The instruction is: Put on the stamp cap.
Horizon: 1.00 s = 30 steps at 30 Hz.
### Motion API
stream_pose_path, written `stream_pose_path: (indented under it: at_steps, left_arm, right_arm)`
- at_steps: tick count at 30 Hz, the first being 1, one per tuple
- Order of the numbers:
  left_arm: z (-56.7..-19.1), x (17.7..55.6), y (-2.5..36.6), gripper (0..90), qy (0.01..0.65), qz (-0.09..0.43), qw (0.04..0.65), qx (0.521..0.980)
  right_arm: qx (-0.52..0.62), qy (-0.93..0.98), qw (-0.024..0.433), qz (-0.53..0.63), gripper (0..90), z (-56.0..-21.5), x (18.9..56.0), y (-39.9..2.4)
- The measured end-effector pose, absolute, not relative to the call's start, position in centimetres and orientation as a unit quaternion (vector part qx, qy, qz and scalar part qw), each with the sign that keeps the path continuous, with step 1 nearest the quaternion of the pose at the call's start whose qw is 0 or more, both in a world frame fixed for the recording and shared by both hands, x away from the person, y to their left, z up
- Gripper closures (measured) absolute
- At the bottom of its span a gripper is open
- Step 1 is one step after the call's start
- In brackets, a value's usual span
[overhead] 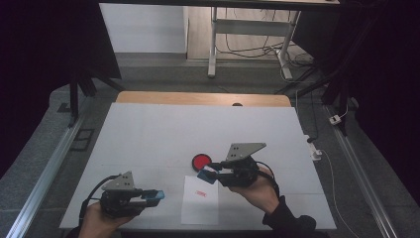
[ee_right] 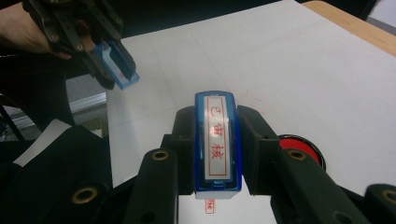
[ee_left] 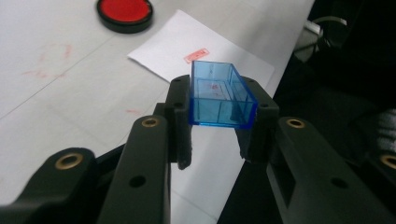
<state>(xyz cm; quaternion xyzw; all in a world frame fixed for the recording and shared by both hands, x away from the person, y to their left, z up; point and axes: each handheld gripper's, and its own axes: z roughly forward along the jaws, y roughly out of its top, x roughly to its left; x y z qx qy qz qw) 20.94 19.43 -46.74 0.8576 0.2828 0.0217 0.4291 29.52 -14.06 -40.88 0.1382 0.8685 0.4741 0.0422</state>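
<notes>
My left gripper low at my near left, jaws clamped, right gripper mid-table, jaws clamped, both held level

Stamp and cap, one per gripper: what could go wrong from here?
1. The blue cap is clamped by the left gripper only at its near end, so it could twist when pushed on.
2. The stamp in the right gripper shows its inked face, which could smear the cap's rim if misaligned.
3. The ink pad sits under the right gripper, open to a bump.

tools – black jaws, brass bushings | grey three-cornered plates | black cables | dark sleeve
</notes>
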Motion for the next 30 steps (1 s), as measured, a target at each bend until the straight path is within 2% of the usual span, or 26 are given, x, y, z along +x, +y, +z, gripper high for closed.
stream_pose_path:
  at_steps: [15, 30]
  left_arm:
    - [-46.6, 23.7, 15.7, 68.4, 0.205, -0.022, 0.437, 0.876]
    - [-46.6, 26.3, 12.7, 68.6, 0.133, -0.039, 0.46, 0.877]
  right_arm:
    - [0.131, 0.863, 0.024, 0.487, 70.1, -40.1, 29.7, -14.5]
    - [0.114, 0.859, 0.02, 0.499, 70.2, -39.5, 29.4, -14.4]
